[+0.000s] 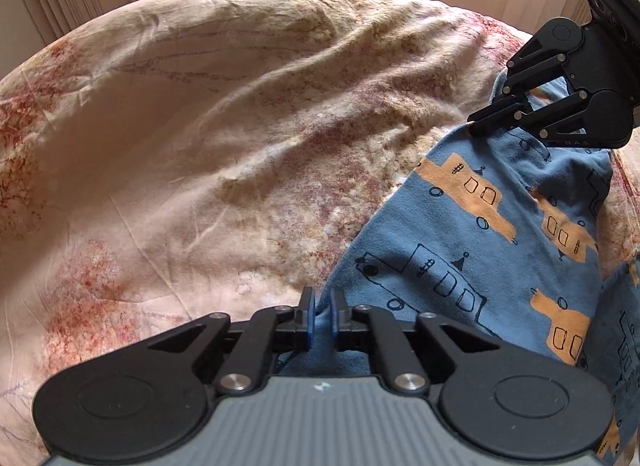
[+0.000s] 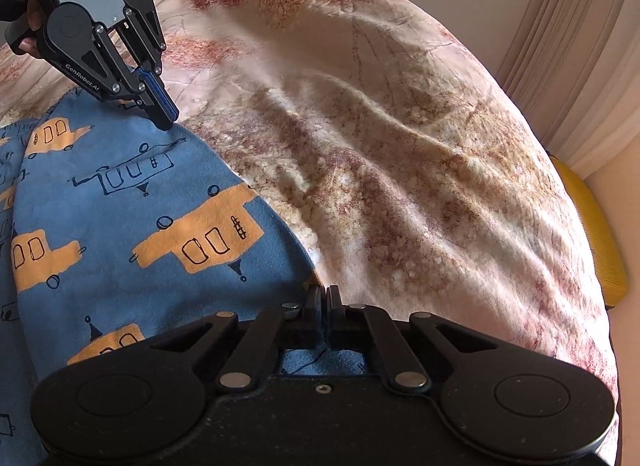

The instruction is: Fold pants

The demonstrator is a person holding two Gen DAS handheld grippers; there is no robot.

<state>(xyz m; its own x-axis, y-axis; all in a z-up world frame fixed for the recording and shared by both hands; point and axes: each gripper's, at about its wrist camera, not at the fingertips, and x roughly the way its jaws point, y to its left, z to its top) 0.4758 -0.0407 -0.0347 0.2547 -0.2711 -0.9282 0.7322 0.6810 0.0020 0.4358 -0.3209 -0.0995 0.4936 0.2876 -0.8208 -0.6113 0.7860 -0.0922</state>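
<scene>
Pants [image 1: 480, 234] pinched by both grippers (fingers closed), on rumpled blanket [image 1: 200, 125]

Floral bedspread [image 1: 200, 125], pale curtains [image 2: 580, 45]

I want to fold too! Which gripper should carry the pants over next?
Probably both together: the left gripper and right gripper each have fingers shut on the blue pants' edge; neither looks clearly better placed.
</scene>
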